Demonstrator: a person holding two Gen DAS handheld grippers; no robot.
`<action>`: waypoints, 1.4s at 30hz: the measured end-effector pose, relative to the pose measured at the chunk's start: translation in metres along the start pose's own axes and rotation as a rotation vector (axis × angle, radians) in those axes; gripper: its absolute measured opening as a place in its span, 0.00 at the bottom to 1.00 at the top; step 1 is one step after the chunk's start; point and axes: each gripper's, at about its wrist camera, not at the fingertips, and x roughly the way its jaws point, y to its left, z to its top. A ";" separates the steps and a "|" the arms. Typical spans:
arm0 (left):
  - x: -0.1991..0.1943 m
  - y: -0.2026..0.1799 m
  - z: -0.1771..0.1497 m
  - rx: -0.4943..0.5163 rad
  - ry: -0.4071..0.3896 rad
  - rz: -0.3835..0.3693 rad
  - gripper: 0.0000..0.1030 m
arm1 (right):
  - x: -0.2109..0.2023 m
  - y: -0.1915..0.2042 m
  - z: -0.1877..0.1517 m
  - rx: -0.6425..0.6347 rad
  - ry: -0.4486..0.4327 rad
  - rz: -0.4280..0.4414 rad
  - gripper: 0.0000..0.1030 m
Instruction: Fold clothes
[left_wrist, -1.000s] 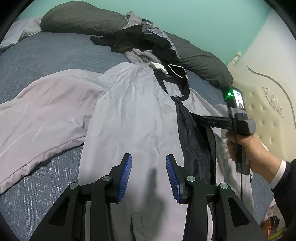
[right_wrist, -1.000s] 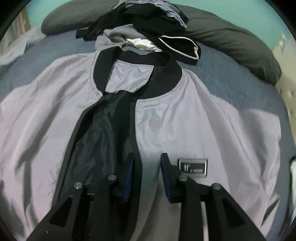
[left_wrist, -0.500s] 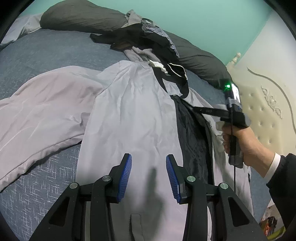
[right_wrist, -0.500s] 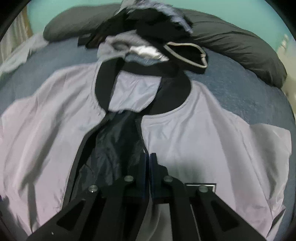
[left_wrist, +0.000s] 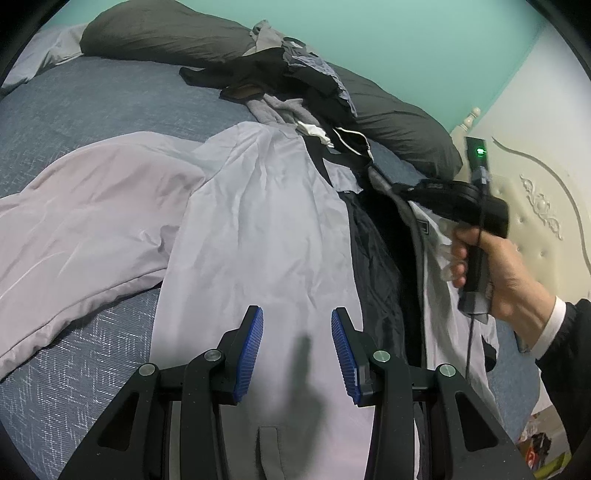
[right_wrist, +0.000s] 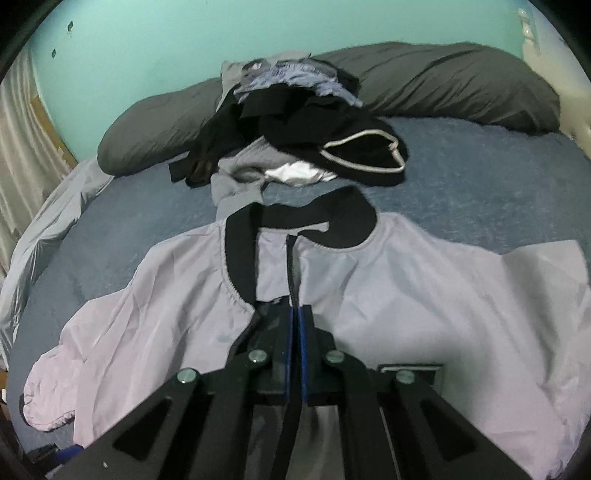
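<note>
The grey jacket (right_wrist: 424, 302), spread on the bed (left_wrist: 110, 96), is pinched at its zipper edge by the clenched right tongs (right_wrist: 294, 321) while the left tongs (left_wrist: 297, 354) hang released, so the slippery front panel could be dragged askew.

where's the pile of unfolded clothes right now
The pile of dark clothes sits at the far middle of the bed in the right wrist view, just beyond the jacket collar and against the grey pillows.
</note>
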 end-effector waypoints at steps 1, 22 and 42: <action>0.000 0.000 0.000 -0.001 0.000 0.000 0.41 | 0.008 0.002 -0.001 0.001 0.017 -0.004 0.03; -0.006 0.007 0.000 -0.022 -0.012 -0.001 0.41 | 0.040 0.024 -0.005 0.033 0.137 0.137 0.34; -0.006 0.011 0.001 -0.033 -0.013 0.004 0.41 | 0.040 0.037 0.005 -0.052 0.043 0.094 0.03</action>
